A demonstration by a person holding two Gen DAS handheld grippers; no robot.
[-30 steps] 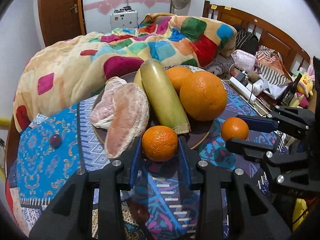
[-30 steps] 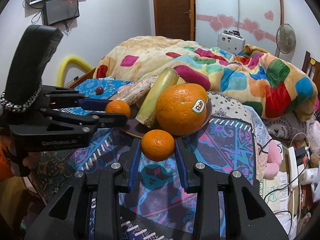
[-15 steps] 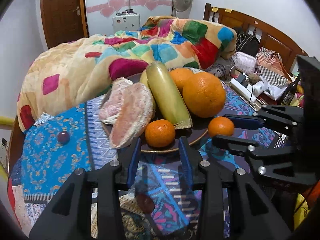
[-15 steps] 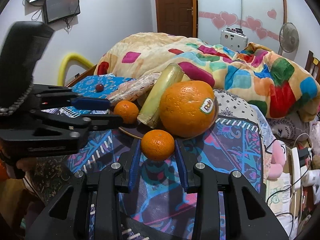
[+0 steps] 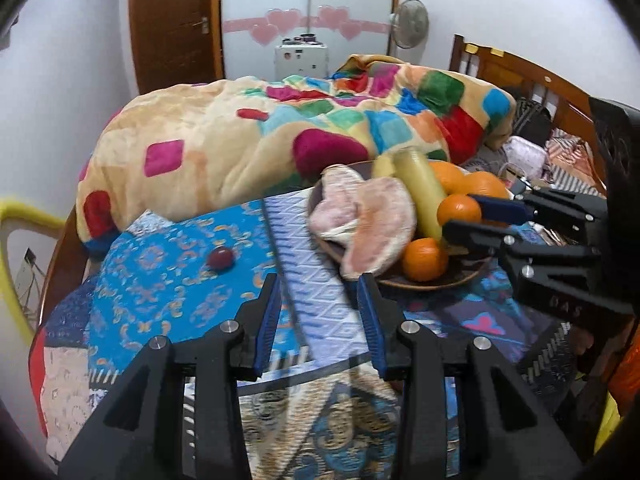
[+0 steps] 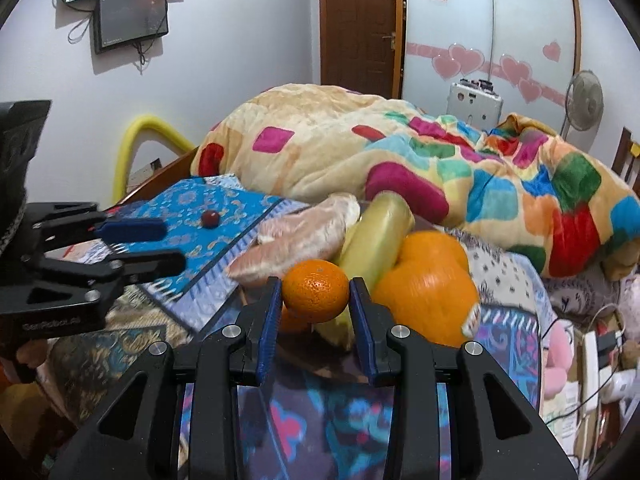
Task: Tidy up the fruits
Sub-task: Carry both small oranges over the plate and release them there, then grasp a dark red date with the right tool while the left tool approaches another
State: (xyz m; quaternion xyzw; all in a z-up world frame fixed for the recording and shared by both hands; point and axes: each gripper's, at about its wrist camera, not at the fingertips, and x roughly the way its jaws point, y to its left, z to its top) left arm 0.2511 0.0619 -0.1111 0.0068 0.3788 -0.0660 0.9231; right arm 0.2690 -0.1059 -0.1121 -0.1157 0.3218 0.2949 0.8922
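Observation:
A brown plate holds peeled pomelo pieces, a yellow-green banana-like fruit, big oranges and a small tangerine. My right gripper is shut on another tangerine and holds it above the plate; it also shows in the left wrist view. My left gripper is open and empty over the patterned cloth, left of the plate. A small dark red fruit lies on the blue cloth; it also shows in the right wrist view.
A colourful blanket is heaped behind the table. A wooden headboard and clutter stand at the right. A yellow foam-wrapped bar is by the wall. The left gripper body shows at the left of the right wrist view.
My left gripper let go of its tangerine on the plate and drew back to the left. My right gripper lifted its tangerine from the cloth up over the plate.

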